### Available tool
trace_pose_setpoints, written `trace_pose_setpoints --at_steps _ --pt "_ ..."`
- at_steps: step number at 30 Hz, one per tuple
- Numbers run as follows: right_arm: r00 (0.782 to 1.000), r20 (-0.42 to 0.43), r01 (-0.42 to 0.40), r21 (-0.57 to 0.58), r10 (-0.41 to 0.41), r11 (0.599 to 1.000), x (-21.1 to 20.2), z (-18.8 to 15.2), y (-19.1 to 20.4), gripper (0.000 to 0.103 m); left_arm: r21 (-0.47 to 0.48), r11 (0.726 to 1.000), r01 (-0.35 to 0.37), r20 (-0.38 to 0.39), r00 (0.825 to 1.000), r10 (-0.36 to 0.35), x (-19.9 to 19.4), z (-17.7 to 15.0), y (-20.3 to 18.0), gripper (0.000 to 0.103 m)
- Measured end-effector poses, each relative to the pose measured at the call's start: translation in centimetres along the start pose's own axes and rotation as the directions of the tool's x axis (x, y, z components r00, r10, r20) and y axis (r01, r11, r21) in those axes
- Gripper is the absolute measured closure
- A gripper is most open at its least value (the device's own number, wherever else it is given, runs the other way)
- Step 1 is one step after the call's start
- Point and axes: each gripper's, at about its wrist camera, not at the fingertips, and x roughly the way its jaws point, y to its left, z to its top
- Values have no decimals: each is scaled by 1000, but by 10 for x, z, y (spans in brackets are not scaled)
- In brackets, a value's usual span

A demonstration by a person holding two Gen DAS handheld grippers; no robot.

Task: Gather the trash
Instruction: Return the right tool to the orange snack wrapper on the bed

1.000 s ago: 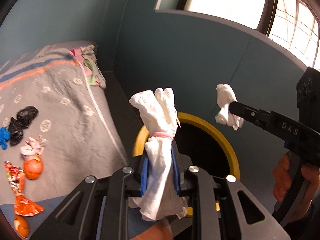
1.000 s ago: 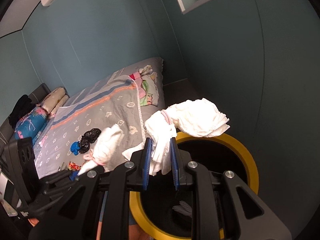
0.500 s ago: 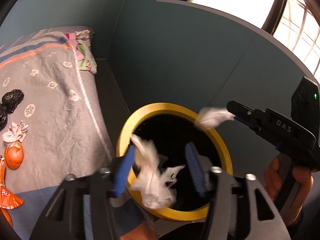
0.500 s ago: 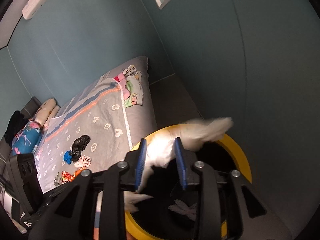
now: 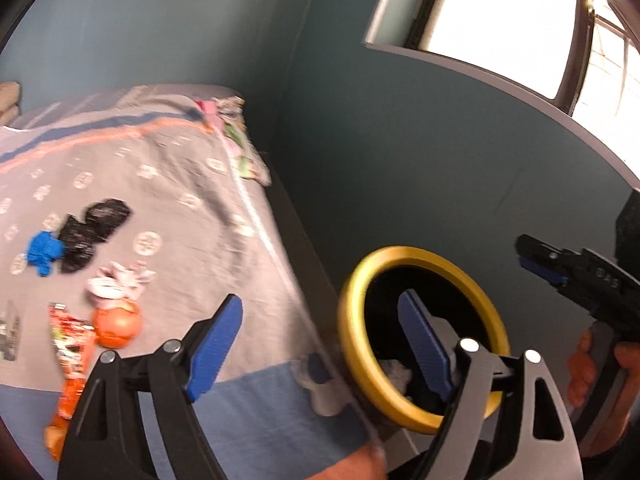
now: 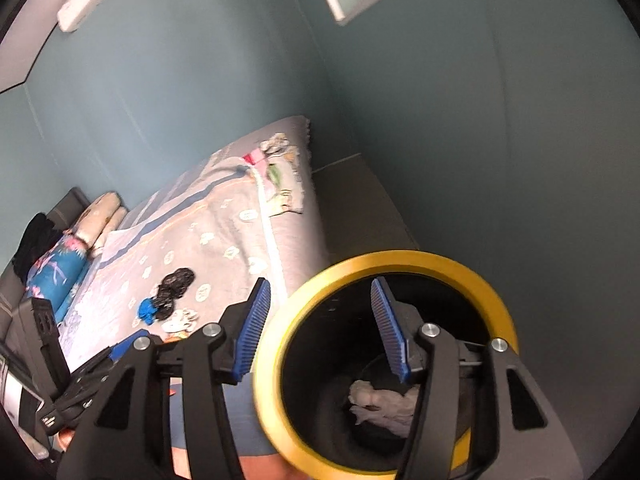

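A black bin with a yellow rim (image 5: 420, 254) (image 6: 384, 260) stands beside the bed. White crumpled tissues (image 6: 380, 402) lie at its bottom. My left gripper (image 5: 320, 344) is open and empty, straddling the bed edge and the bin's rim. My right gripper (image 6: 320, 328) is open and empty over the bin's left rim; it also shows in the left wrist view (image 5: 538, 258). On the grey bedspread (image 5: 168, 184) lie a black crumpled bag (image 5: 94, 226), a blue scrap (image 5: 42, 250), a white wrapper (image 5: 116, 280), an orange peel (image 5: 118, 322) and a red-orange snack wrapper (image 5: 70, 350).
Teal walls close in behind the bin, with a window (image 5: 500, 12) above. Folded colourful cloth (image 6: 280, 176) lies at the bed's far corner. Pillows (image 6: 100, 216) and a blue patterned cushion (image 6: 56, 272) sit at the head. A dark floor strip (image 6: 360, 200) runs between bed and wall.
Both grippers opened and let go of their white tissues, which fell into the bin. The left gripper has swung left toward the bed; the right has opened wider above the bin.
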Motion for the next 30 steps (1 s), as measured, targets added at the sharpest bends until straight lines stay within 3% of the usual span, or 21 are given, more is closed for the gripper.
trace_pose_setpoints --at_steps 9,15,21,30 --pt "994 -39 -104 -94 101 990 8 -9 68 41 -67 993 -102 58 993 106 -42 3 55 16" --pt "981 -80 -188 -137 179 972 21 -21 119 37 -115 976 -184 76 978 193 -62 -1 100 14" --pt "959 -128 -270 -155 252 950 36 -35 166 36 -190 947 -257 68 959 274 -75 -7 152 14" --pt "928 -243 -332 -198 282 922 68 -65 230 35 -293 887 -357 27 924 381 -85 -25 229 14"
